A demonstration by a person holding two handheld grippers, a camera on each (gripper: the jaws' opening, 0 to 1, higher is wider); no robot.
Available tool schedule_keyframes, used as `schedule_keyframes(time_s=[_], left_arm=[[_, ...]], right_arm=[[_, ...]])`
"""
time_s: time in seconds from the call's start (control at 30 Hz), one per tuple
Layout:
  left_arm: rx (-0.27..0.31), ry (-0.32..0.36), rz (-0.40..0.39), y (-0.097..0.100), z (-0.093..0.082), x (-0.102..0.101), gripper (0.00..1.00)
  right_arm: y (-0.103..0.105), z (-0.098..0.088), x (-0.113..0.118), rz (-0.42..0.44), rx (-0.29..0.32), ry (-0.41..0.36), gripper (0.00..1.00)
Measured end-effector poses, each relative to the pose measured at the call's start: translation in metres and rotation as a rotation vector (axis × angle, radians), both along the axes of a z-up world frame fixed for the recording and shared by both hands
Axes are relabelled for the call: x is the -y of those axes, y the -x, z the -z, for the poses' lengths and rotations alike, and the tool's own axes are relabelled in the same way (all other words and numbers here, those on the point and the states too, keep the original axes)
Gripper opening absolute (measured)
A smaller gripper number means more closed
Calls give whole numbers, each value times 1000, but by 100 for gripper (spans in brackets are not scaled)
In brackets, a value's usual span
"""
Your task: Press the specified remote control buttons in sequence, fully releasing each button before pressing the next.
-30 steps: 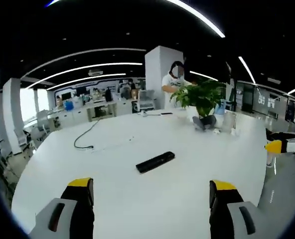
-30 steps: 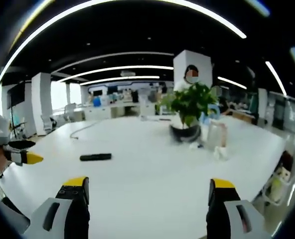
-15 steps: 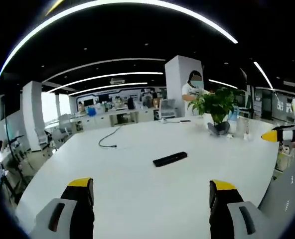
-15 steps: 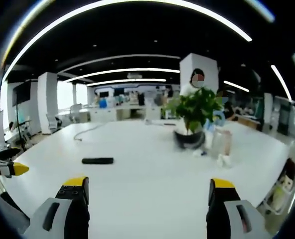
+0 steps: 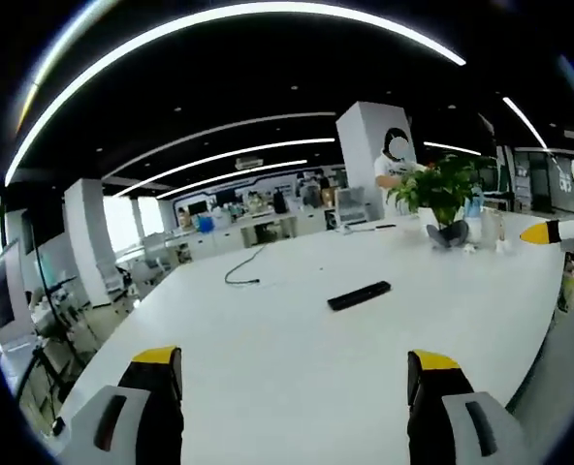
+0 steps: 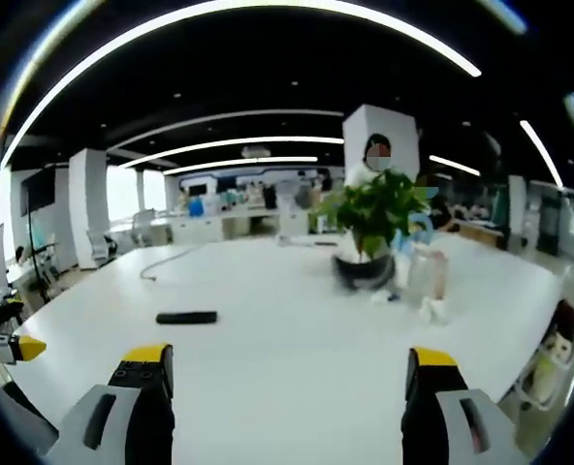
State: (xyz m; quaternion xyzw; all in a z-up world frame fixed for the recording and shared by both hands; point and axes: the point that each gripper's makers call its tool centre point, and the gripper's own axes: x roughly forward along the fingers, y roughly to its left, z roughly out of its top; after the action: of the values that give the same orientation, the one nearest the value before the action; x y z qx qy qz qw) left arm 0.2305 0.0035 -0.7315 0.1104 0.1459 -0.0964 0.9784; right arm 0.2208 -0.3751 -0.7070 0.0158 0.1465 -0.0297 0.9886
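Note:
A black remote control (image 5: 359,294) lies flat on the white table (image 5: 268,368), well ahead of my left gripper (image 5: 292,387) and slightly to the right. That gripper is open, its yellow-tipped jaws wide apart with nothing between them. In the right gripper view the same remote (image 6: 186,317) lies ahead to the left, far from my right gripper (image 6: 285,387), which is also open and empty. The right gripper's yellow tip (image 5: 549,232) pokes into the left gripper view at the right edge. The left gripper's tip (image 6: 20,347) shows at the left edge of the right gripper view.
A potted green plant (image 6: 369,228) stands at the table's far side with a clear bottle (image 6: 425,276) and small items beside it. A black cable (image 5: 243,269) snakes across the far table. A person (image 5: 396,165) stands behind the plant. Desks and chairs fill the office behind.
Both views have shifted with the hands: the left view swung left and tilted up, so the remote sits further right. The remote itself has not moved. Both grippers stay open.

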Motion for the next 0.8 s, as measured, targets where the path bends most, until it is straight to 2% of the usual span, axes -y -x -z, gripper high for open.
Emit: schedule_keyframes(time_s=[0.07, 0.13, 0.3, 0.37, 0.43, 0.63, 0.8], left_arm=[[20, -17, 0, -4, -4, 0, 100], [14, 15, 12, -2, -3, 4, 100], [29, 21, 1, -3, -7, 1, 100], [62, 122, 8, -3, -17, 6, 100], [93, 149, -5, -4, -23, 3, 100], [82, 125, -36, -3, -20, -4, 100], [90, 135, -35, -3, -22, -4, 100]], right_arm=[[0, 1, 0, 0, -4, 2, 99], [0, 1, -1, -5, -3, -5, 99], [-1, 2, -5, -26, -5, -11, 99], [-2, 1, -7, -37, 0, -7, 99], [-2, 0, -8, -44, 4, -5, 99], [-3, 0, -15, -75, 6, -15, 99], [-3, 4, -18, -90, -12, -19, 99]])
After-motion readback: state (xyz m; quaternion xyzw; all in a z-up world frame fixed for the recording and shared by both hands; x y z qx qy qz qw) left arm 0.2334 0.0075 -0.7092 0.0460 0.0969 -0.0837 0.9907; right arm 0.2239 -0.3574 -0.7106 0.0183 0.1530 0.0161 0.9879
